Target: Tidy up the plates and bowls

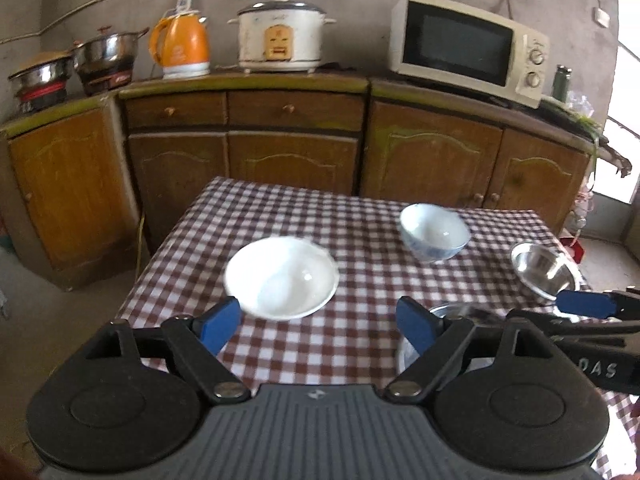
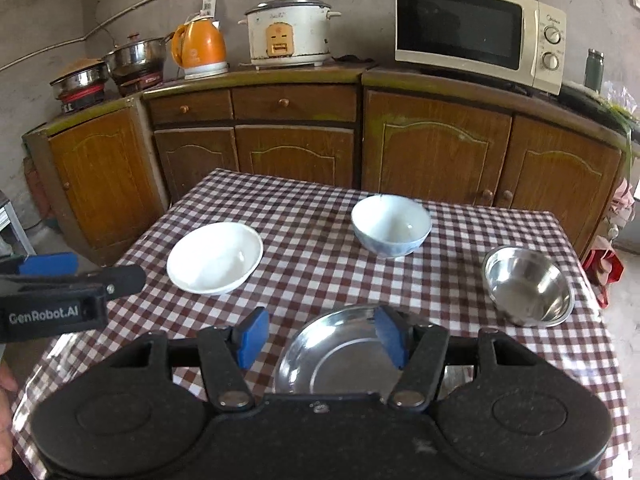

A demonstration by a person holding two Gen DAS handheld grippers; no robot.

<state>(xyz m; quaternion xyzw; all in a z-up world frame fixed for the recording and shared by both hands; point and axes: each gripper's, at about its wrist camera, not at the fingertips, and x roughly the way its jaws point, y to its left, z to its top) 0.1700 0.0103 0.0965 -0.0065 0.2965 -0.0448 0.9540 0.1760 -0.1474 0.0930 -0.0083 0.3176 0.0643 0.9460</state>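
steel plate (image 2: 340, 356) lies just beneath the spread, empty right claw (image 2: 320, 340); left claw (image 1: 316, 320) spread too.

- The left wrist camera sits behind the left gripper (image 1: 318, 326), above the near edge of the table (image 1: 280, 208), looking forward and downward; the white bowl (image 1: 282, 278) is near its fingers.
- The right wrist camera sits behind the right gripper (image 2: 324, 338), facing the same way, close above the steel plate (image 2: 340, 356).
- Both views share the table, the blue-patterned bowl (image 2: 391, 226), the steel bowl (image 2: 528, 286), the cabinets (image 1: 296, 148) and the microwave (image 2: 478, 32).
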